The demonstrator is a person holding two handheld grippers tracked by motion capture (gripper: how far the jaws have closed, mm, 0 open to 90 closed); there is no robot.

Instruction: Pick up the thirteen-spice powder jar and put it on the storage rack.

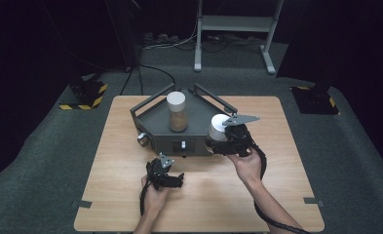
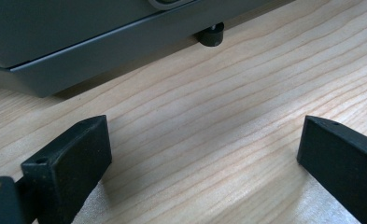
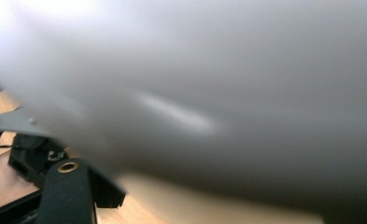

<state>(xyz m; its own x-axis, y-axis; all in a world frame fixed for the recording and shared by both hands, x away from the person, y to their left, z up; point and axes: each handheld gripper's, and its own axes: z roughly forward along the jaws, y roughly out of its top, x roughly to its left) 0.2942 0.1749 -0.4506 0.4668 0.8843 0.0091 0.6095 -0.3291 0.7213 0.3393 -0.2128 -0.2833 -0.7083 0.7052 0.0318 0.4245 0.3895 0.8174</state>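
Observation:
A dark grey tray-like box [image 1: 156, 117] with rails stands at the table's far middle. On it stands a jar [image 1: 177, 112] with a white lid and brown contents. At the box's right front corner my right gripper [image 1: 224, 138] holds a white-topped container [image 1: 220, 126], which looms as a blurred pale surface [image 3: 209, 84] close to the right gripper view's camera; one black finger [image 3: 67, 196] shows at the lower left. My left gripper [image 1: 171, 176] rests low over the table in front of the box, open and with nothing in it [image 2: 202, 140].
The box's grey front wall [image 2: 78, 32] and a black rubber foot [image 2: 212, 35] lie just ahead of the left gripper. A knob [image 1: 143, 139] sits on the box's left front corner. Bare wooden tabletop [image 1: 218, 195] lies at the front. Cables and a frame stand on the floor behind.

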